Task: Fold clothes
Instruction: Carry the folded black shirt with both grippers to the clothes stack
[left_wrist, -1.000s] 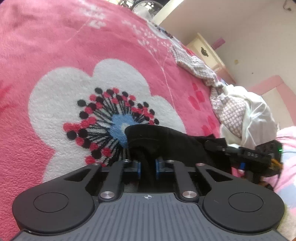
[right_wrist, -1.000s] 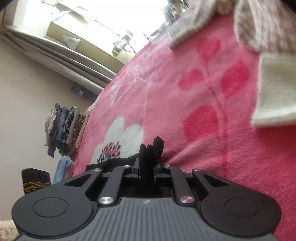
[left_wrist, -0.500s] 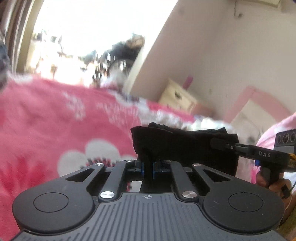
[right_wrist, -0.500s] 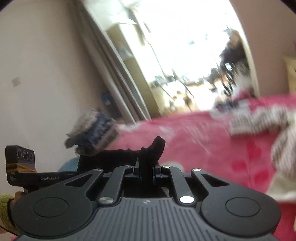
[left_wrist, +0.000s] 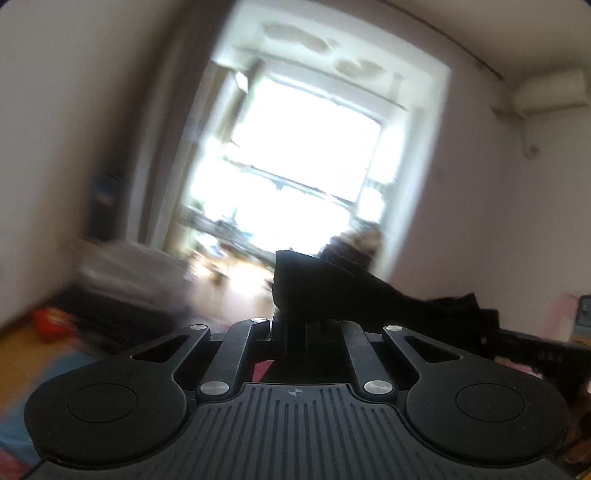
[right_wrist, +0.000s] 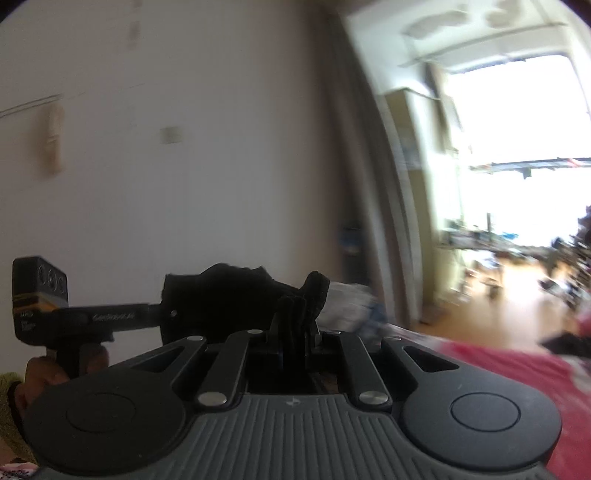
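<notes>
The black garment (left_wrist: 369, 295) is held up in the air, stretched between the two tools, with the bright window (left_wrist: 306, 155) behind it. The left tool (left_wrist: 295, 328) has its jaws nearly closed on one bunched edge of the cloth, which runs off to the right toward the other tool. The right tool (right_wrist: 295, 325) likewise pinches a dark fold (right_wrist: 314, 291) between narrow jaws, the fabric running left to the left tool, held by a hand (right_wrist: 48, 373) in a green sleeve (right_wrist: 9, 387). The pink bed (right_wrist: 517, 365) shows at lower right, below the garment.
</notes>
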